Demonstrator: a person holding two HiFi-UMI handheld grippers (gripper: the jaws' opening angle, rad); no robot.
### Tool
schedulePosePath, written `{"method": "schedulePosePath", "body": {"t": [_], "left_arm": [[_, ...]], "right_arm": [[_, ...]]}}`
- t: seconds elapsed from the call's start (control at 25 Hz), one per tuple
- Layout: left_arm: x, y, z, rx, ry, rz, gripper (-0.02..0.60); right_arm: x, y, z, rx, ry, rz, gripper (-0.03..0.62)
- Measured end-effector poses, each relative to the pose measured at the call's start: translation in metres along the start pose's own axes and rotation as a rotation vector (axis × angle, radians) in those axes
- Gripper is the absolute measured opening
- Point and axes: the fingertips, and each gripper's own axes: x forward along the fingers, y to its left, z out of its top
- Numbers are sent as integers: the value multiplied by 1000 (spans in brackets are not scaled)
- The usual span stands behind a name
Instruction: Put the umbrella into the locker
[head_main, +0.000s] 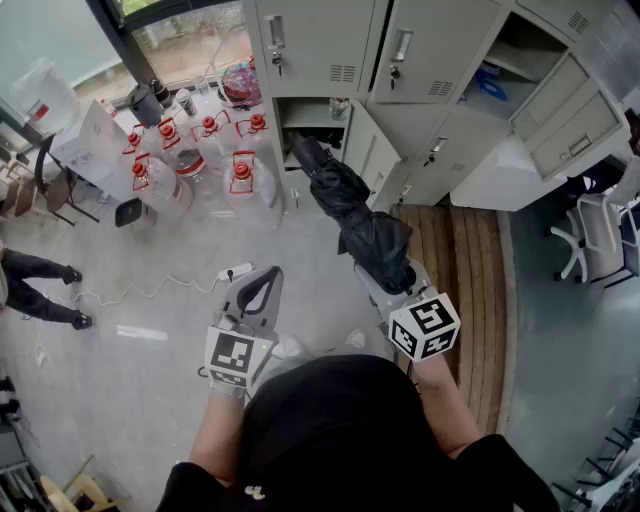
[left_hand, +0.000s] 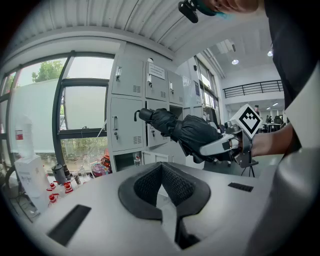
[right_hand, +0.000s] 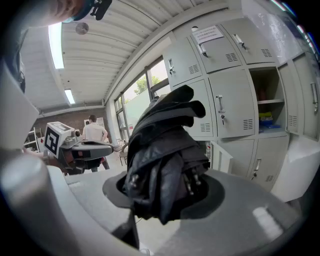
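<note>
A black folded umbrella (head_main: 360, 225) is clamped at its thick end in my right gripper (head_main: 395, 282), which is shut on it. The umbrella's handle end (head_main: 300, 147) points at the open locker compartment (head_main: 312, 122) in the grey locker bank (head_main: 330, 50), just short of its opening. The compartment's door (head_main: 372, 142) hangs open to the right. In the right gripper view the umbrella (right_hand: 165, 150) fills the space between the jaws. My left gripper (head_main: 262, 288) hovers lower left of the umbrella, shut and with nothing in it. From the left gripper view the umbrella (left_hand: 185, 131) crosses in front of the lockers.
Several red-capped water jugs (head_main: 240, 175) stand on the floor left of the lockers. A white power strip (head_main: 236, 270) with its cable lies near my left gripper. A wooden platform (head_main: 455, 260) runs to the right, an office chair (head_main: 590, 240) beyond it. A person (head_main: 35, 290) stands far left.
</note>
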Motion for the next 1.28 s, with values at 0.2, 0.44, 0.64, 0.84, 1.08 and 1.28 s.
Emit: {"method": "schedulePosePath", "body": {"t": [0.2,0.44,0.64,0.84,1.08,1.28], "left_arm": [[-14,18,-5,-12,-7,-5,12],[-35,41,-17,-15,-17,-13,12],[-43,60,-35,-48,-15,-36,12],[-38,66,-50,-76,3,-55,12],[-7,77,-54,-73,26,-49,12],[38,93,-43,-77,38,-15,12]], "right_arm": [[10,18,-3,-3,13,-13,209],[25,41,-12,12,39,-51,209],[30,50,-24,55,71,-96,209],[32,47,-35,64,103,-132,209],[53,18,-36,67,110,-128,209],[82,-24,-24,70,111,-95,209]]}}
